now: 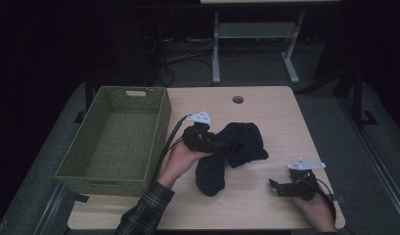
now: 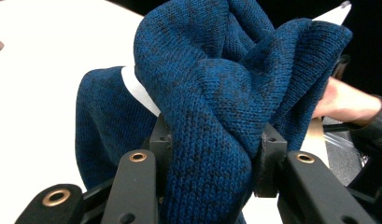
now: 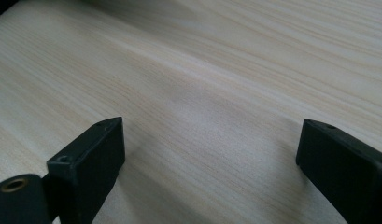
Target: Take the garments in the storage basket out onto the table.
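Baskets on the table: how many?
1. The green woven basket sits at the table's left edge, left of the left tool, which is shut on the dark blue knit garment. Nothing shows inside the basket; its near inner wall is hidden.

I work in a dim lab: a bare wooden table [image 1: 266,205], cables [image 1: 183,56] on the floor, metal desk legs [image 1: 216,49] behind.

A green basket [image 1: 114,142] sat at nine o'clock on the wooden table [image 1: 266,200]. A round hole [image 1: 237,100] pierced the tabletop at twelve o'clock. Beyond it, at one o'clock, stood a grey stand [image 1: 256,36] on the floor.
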`<state>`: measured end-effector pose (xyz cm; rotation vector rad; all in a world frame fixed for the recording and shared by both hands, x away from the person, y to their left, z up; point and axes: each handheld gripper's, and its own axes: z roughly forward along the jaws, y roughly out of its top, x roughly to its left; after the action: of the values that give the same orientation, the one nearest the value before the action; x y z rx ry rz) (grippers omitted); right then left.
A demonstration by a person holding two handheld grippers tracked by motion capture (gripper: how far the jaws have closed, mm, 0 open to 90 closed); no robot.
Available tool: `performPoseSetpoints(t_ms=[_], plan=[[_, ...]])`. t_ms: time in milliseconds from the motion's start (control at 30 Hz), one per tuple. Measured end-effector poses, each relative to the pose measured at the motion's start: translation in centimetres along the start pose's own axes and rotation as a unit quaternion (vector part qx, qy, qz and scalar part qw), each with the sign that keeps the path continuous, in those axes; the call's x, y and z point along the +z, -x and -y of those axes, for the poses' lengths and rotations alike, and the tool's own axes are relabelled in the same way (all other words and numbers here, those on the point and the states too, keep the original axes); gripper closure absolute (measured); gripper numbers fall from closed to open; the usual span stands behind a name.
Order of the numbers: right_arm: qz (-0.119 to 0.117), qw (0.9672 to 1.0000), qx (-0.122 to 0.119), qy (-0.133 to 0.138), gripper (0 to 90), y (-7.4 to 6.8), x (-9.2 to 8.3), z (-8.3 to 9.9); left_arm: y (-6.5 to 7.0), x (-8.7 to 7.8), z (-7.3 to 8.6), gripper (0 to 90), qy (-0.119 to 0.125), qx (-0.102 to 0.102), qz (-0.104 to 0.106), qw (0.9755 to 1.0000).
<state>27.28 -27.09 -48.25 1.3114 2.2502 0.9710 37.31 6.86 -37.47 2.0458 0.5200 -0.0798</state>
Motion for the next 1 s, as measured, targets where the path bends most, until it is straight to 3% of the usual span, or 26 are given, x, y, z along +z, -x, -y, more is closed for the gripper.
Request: performPoseSetpoints(t_ms=[667, 800, 1000], plan=[[0.001, 1.0000, -0.001, -0.001, 7.6, 0.0, 0.0, 0.0, -3.1, 1.6, 3.3, 53.8, -0.026, -0.038, -0.036, 0.9983], [0.001, 1.0000, -0.002, -0.001, 7.6, 0.0, 0.0, 0.0, -3.4, 1.4, 3.4, 44.2, -0.027, -0.044, -0.049, 0.9975], [0.001, 1.0000, -0.002, -0.001, 7.6, 0.0, 0.0, 0.0, -2.8, 0.5, 3.0, 28.0, -0.028, -0.031, -0.086, 0.9954]])
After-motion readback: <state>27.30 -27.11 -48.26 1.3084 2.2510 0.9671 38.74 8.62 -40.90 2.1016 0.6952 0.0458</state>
